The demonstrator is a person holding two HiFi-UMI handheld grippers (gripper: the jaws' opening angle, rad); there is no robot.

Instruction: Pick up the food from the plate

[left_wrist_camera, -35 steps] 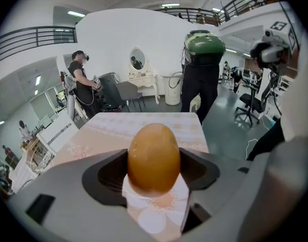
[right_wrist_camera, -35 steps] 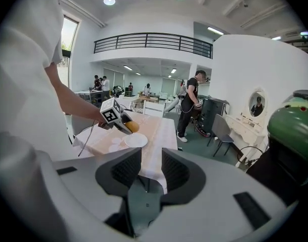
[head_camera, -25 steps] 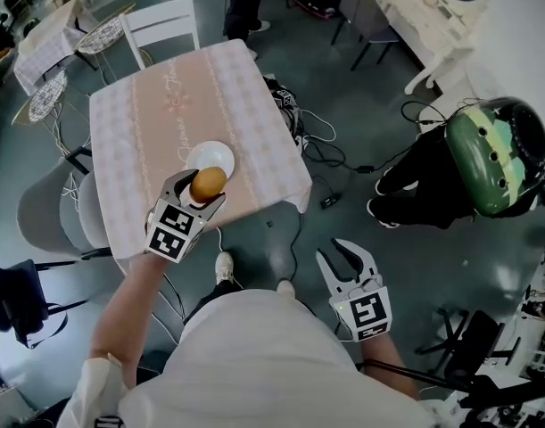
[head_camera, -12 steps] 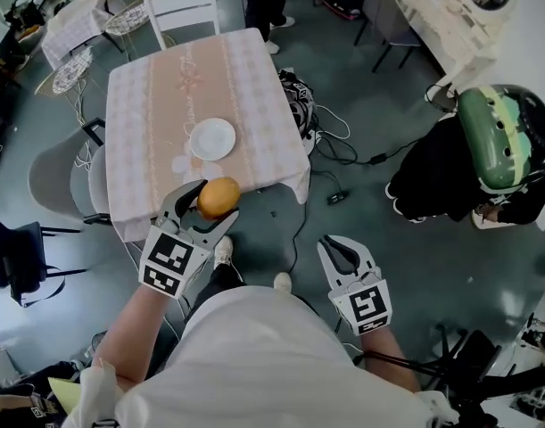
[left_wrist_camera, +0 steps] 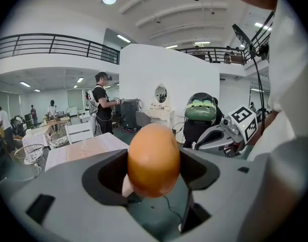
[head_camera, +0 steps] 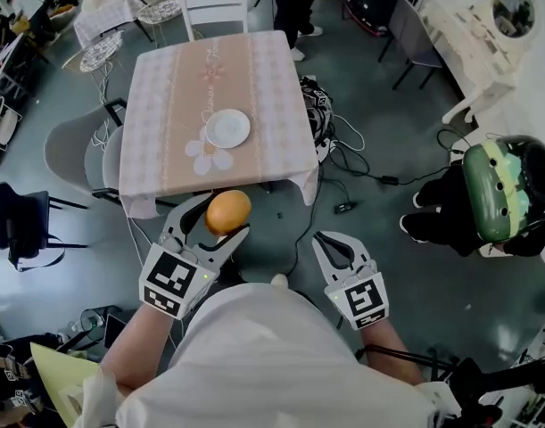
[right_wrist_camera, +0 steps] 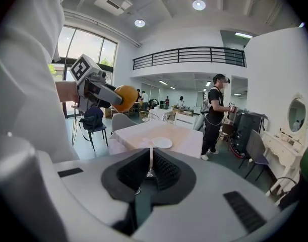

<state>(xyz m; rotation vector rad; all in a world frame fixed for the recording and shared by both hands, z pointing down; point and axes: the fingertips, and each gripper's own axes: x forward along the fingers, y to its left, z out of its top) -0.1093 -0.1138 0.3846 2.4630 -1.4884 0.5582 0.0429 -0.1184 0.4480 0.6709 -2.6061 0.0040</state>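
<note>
A smooth orange-brown, egg-shaped piece of food (head_camera: pixel 228 211) is clamped between the jaws of my left gripper (head_camera: pixel 226 218), held in the air over the floor just in front of the table's near edge. In the left gripper view the food (left_wrist_camera: pixel 154 160) fills the space between the jaws. The white plate (head_camera: pixel 227 128) lies bare on the pink-clothed table (head_camera: pixel 174 96). My right gripper (head_camera: pixel 331 239) hangs low at my right side, well off the table; its jaws are closing, nearly touching, with nothing between them (right_wrist_camera: pixel 150 160).
A white chair (head_camera: pixel 217 7) stands at the table's far end and grey chairs (head_camera: pixel 76 154) at its left. A dark chair (head_camera: pixel 18 226) is at far left. Cables (head_camera: pixel 343 154) lie on the floor. A person in a green helmet (head_camera: pixel 504 190) crouches at right.
My left gripper has drawn back from over the plate to in front of the table, with the food still in it. The right gripper's jaws have come together.
</note>
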